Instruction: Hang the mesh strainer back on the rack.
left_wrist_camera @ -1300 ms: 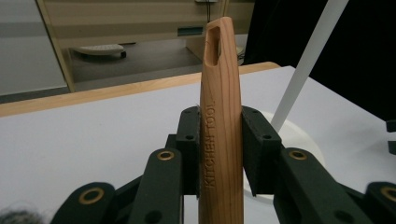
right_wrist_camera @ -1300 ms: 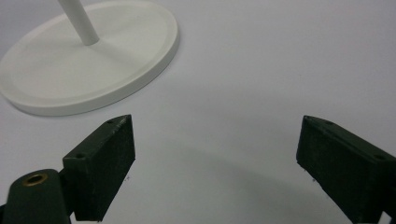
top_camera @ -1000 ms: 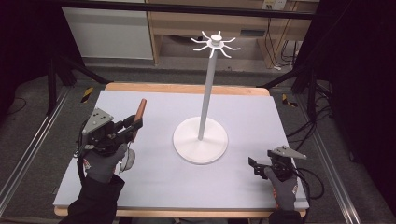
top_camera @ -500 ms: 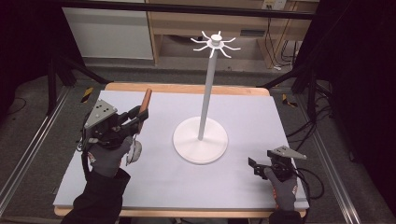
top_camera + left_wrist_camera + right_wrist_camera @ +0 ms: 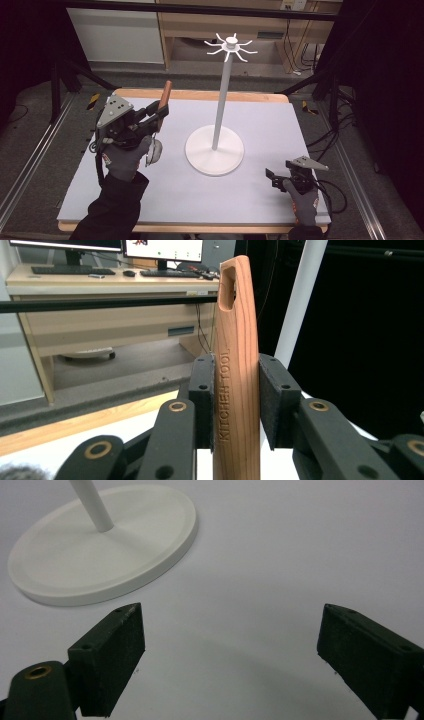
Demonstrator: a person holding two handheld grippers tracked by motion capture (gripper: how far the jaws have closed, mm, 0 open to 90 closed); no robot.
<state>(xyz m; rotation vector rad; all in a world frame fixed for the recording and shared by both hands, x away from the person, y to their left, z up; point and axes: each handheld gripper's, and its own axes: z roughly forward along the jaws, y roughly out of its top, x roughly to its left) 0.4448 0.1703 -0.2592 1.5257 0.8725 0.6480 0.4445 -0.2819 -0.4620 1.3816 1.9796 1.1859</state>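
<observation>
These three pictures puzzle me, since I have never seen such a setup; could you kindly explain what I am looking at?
A person in dark gloves stands at a table and holds a hand-held clamp tool, called a gripper, in each hand. There is no robot arm.

The high view looks down from above the person's side. The other two pictures come from small cameras riding on the grippers, looking along their black jaws.

On the pale surface stands a white stand: a round base, a thin pole and small hooks on top.

The left gripper is shut on the wooden handle of a kitchen utensil, stamped KITCHEN TOOL, with a hanging slot near its end. In the high view a metal head hangs below the hand; what kind of utensil it is, I cannot tell.

The right gripper rests near the table's corner, jaws wide apart and holding nothing.
</observation>
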